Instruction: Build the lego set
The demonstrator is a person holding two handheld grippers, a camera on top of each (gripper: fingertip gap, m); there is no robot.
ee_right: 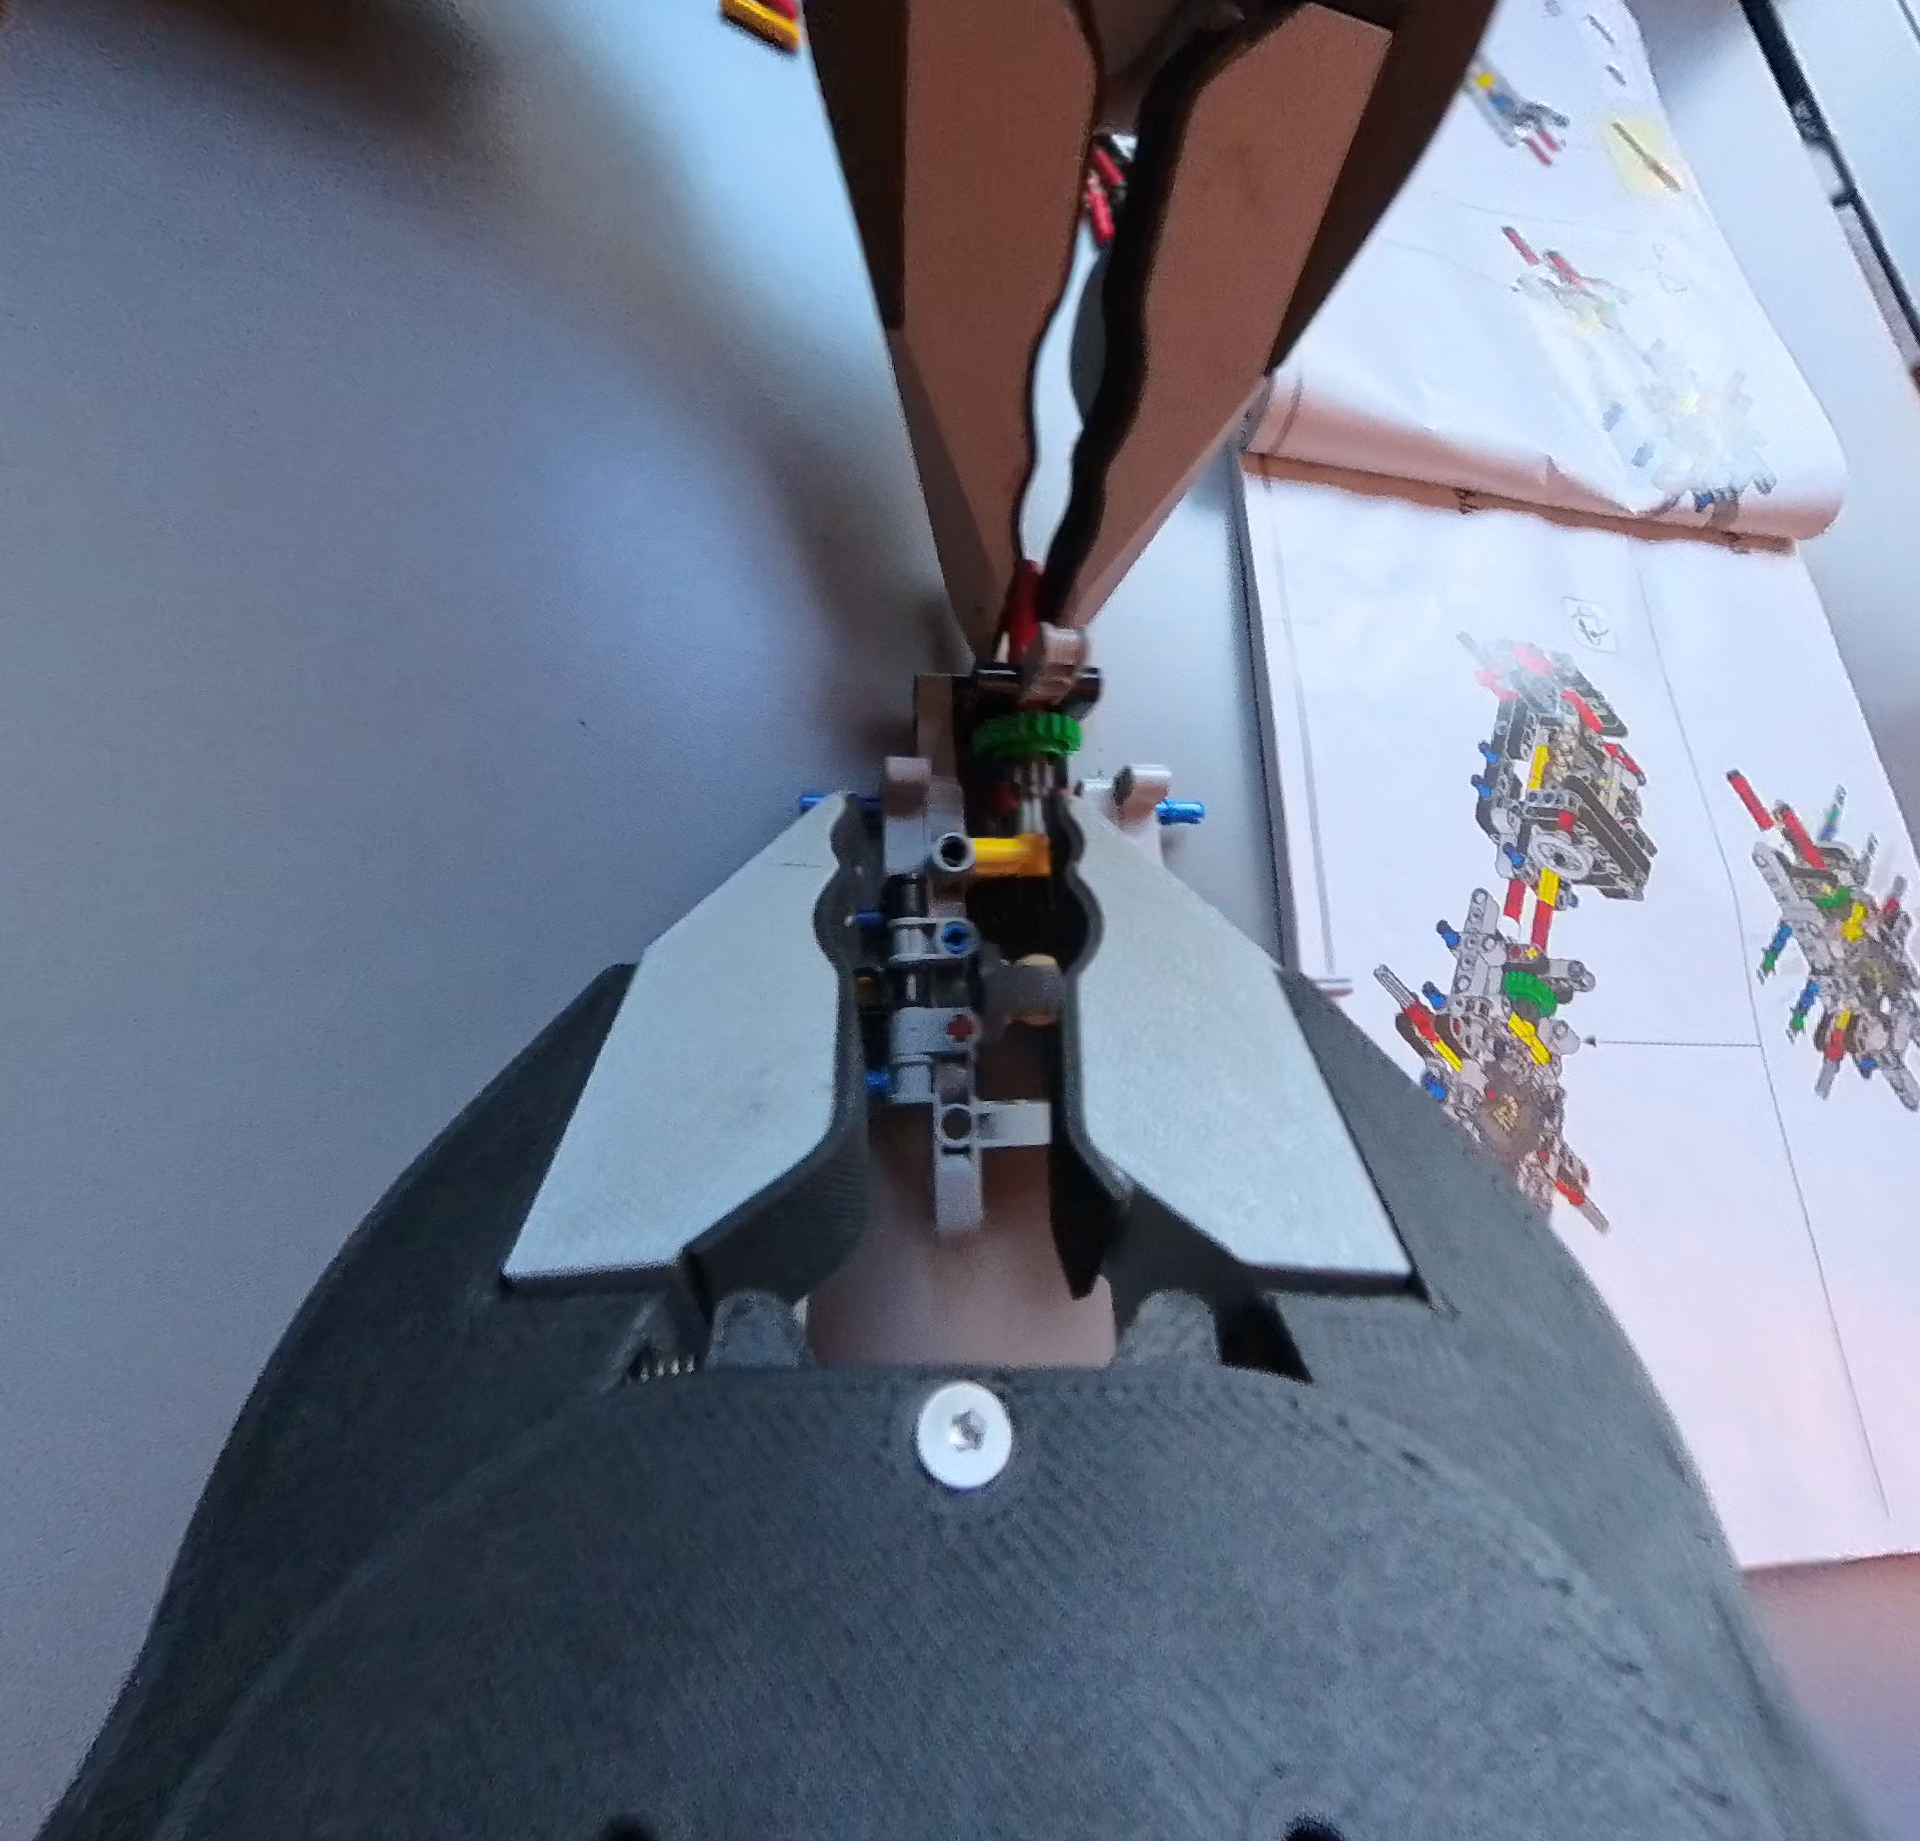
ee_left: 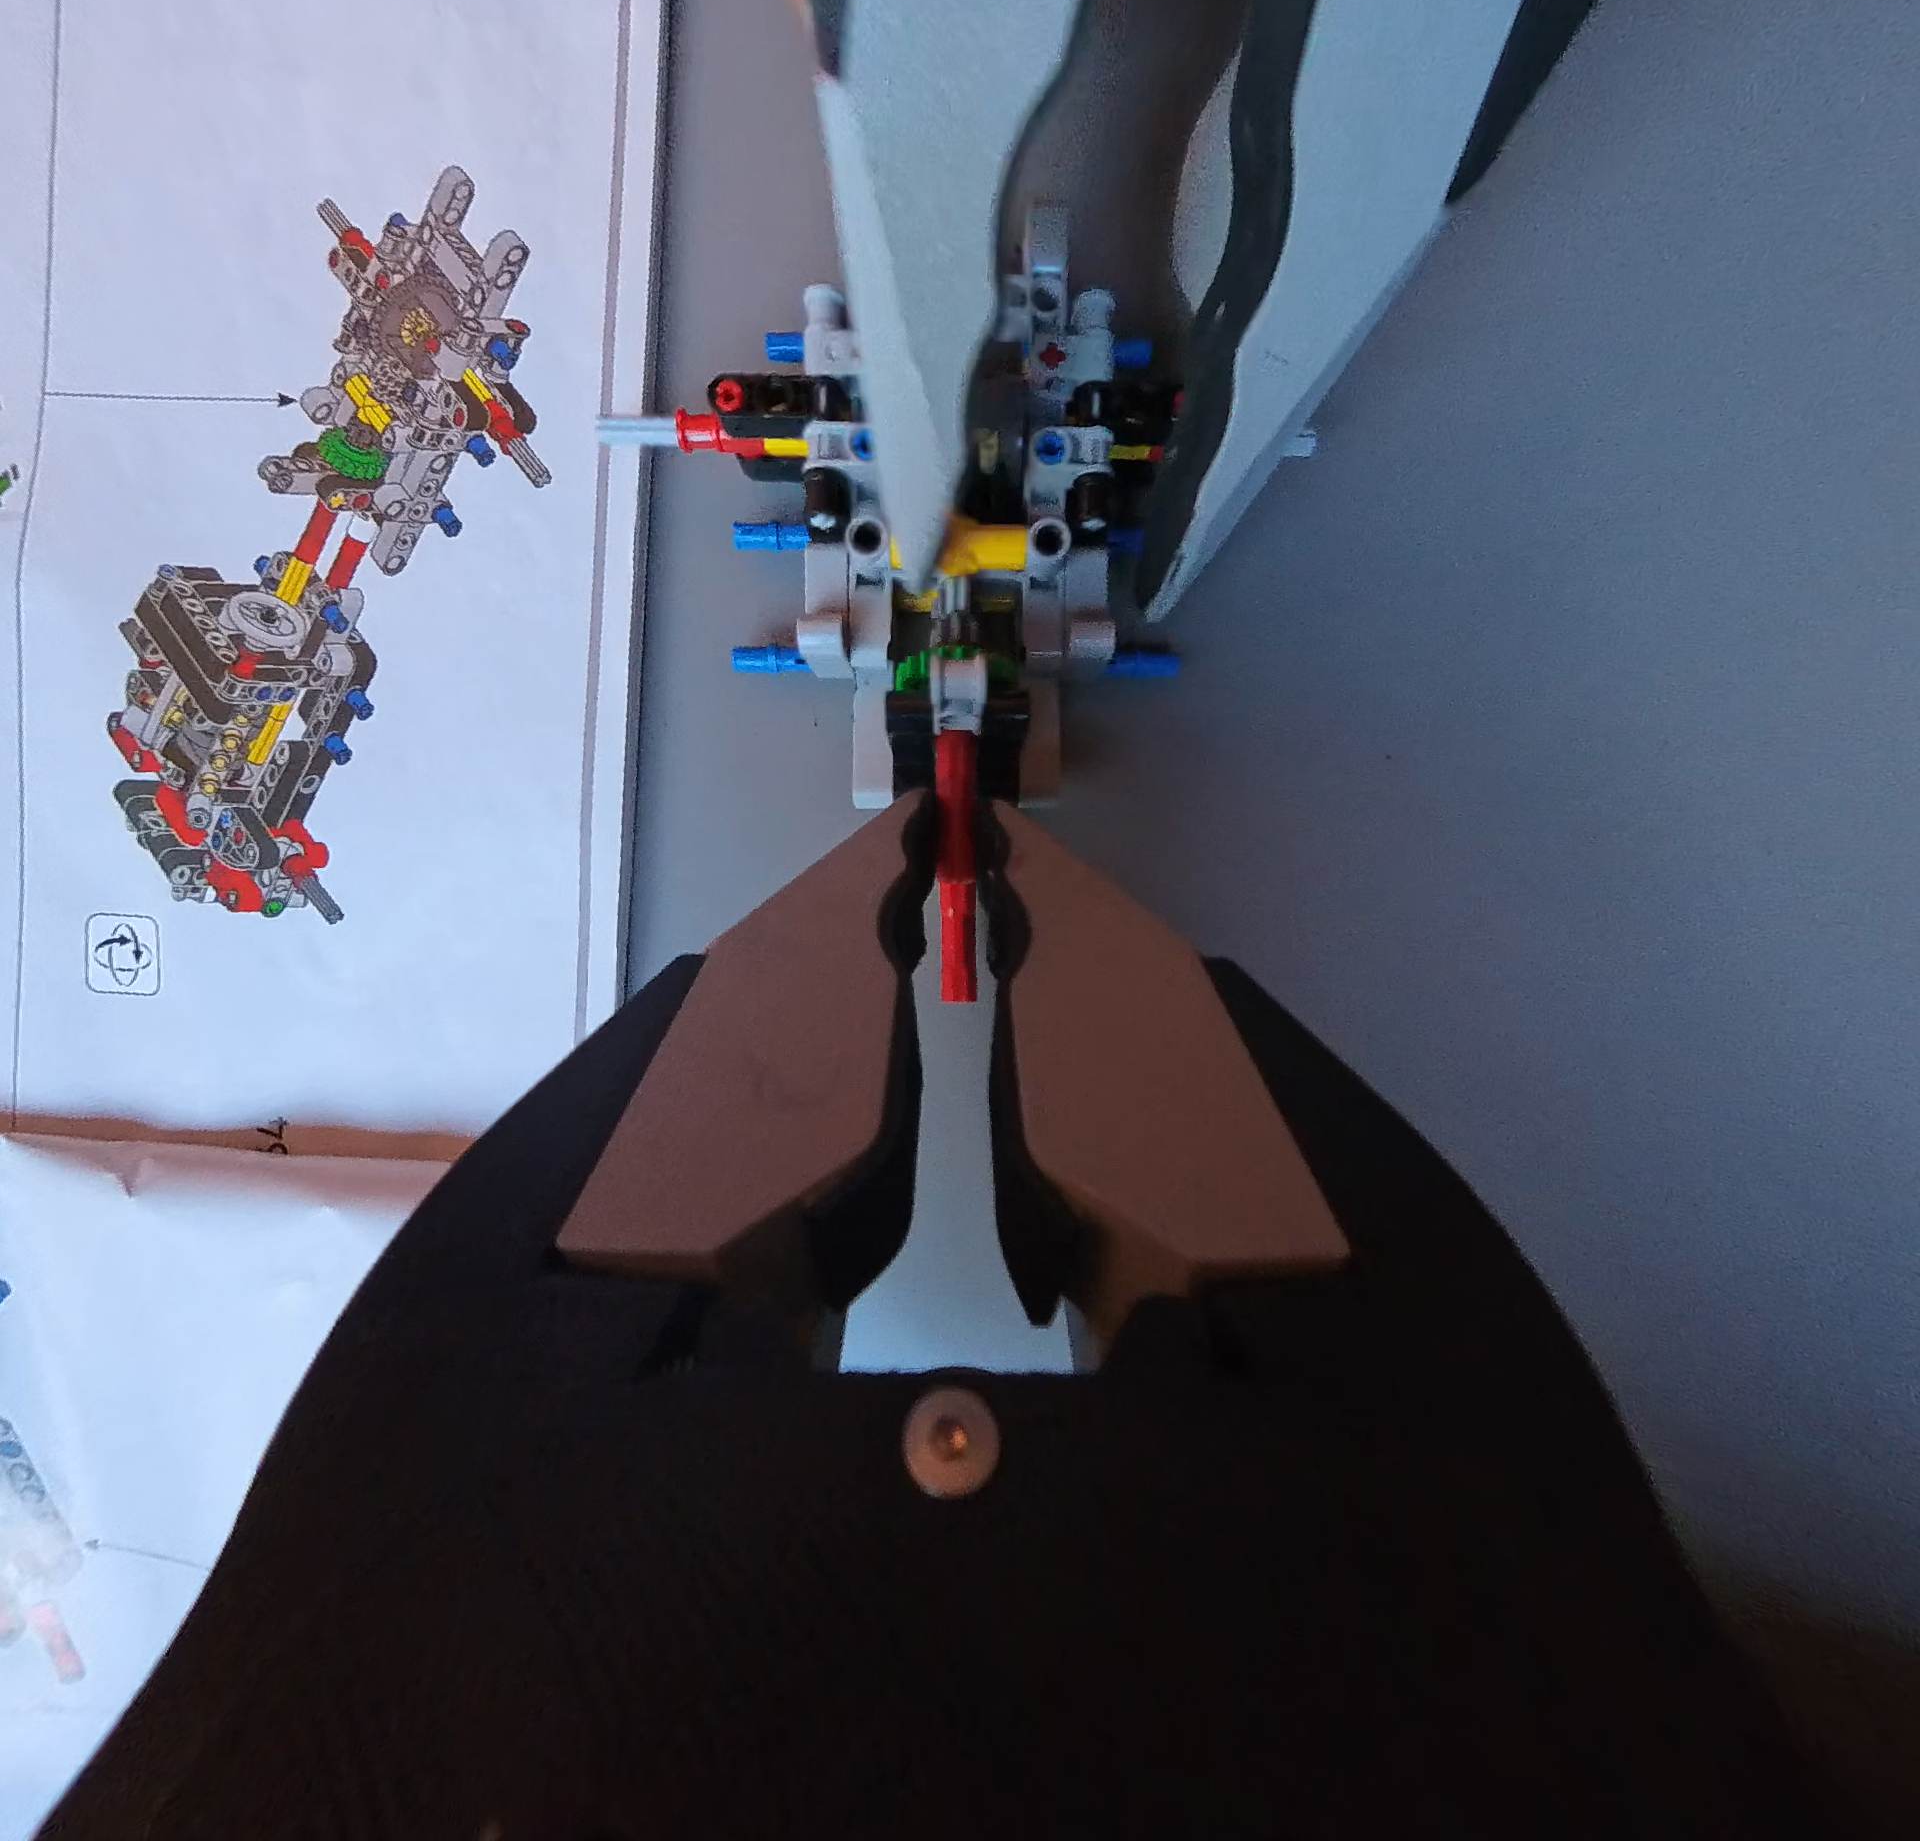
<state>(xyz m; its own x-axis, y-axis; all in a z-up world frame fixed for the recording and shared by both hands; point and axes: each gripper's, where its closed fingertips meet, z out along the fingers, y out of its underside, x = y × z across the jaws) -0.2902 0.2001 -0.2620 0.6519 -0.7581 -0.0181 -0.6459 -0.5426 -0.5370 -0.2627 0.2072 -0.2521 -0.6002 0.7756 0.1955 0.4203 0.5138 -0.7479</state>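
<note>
Soft cool daylight, faint shadows, fisheye-bent edges, blurred nearby parts

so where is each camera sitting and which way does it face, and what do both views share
Left wrist view: sits on the left gripper, looking along its brown fingers shut on a red axle of the brick model; instruction booklet at left.
Right wrist view: sits on the right gripper, looking the opposite way along its grey fingers, which straddle the model; booklet at right.
Shared: model, axle, booklet, grey table, and each other's gripper.
</note>
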